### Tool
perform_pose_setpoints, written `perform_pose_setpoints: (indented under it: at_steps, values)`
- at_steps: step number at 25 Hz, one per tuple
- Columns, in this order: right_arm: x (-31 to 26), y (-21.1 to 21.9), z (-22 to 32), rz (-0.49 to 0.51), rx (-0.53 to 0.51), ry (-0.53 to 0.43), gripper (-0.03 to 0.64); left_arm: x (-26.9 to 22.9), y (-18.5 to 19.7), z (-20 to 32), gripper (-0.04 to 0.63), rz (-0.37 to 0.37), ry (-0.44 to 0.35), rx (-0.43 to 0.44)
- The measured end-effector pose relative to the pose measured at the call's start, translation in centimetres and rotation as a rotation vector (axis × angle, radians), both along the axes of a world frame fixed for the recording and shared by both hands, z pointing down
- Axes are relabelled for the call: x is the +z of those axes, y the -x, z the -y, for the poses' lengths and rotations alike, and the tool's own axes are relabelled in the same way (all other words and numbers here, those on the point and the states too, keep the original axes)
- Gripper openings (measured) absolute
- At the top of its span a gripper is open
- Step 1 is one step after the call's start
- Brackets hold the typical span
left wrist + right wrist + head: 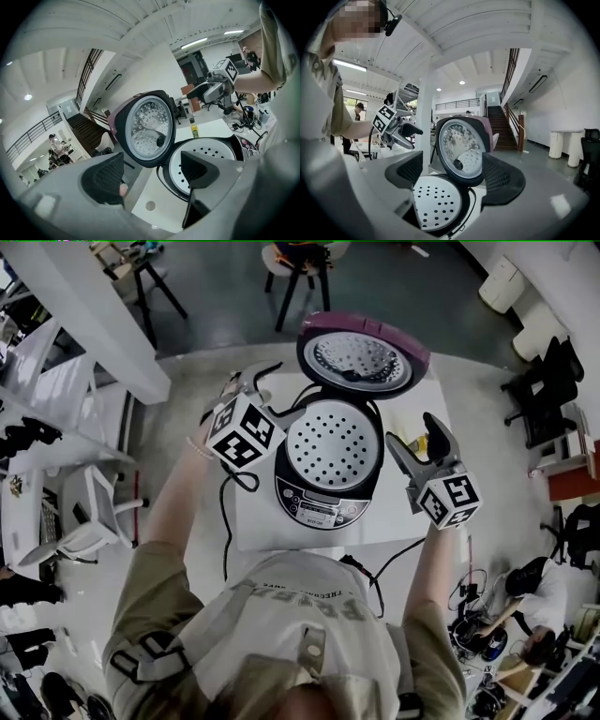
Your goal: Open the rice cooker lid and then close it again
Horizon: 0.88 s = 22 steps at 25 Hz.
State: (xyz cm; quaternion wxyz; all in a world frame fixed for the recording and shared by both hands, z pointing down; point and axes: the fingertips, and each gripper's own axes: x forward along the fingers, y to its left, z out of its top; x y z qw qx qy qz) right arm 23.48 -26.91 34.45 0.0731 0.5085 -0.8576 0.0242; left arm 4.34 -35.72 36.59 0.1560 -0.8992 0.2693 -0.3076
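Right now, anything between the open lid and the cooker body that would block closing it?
Nothing visible. The lid stands raised at the back; only the perforated tray sits in the opening of the cooker. The left gripper and right gripper, both open, flank it, clear of the lid's swing.

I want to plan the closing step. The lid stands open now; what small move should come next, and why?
Probably raise the right gripper to the upper rim of the lid, ready to push it down. The lid stands fully open above the rice cooker, and the left gripper and the right one flank it, jaws apart and empty.
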Motion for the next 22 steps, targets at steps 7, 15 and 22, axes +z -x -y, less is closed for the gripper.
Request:
perform_pose_setpoints:
  at_steps: [7, 15, 22]
  values:
    - [-1.8, -1.8, 3.5, 0.009, -0.007, -0.031, 0.374, -1.4, -0.2, 3.3, 0.394, -0.001, -0.033, -0.009]
    - [-3.8, -2.3, 7.9, -0.035, -0.037, -0.061, 0.376, -2.4, -1.1, 6.4, 0.403, 0.028, -0.052, 0.010]
    - [-4.7, -2.4, 10.3, -0.075, -0.062, -0.065, 0.376, -2.8, -2.6, 8.5, 0.413, 0.063, -0.062, 0.048]
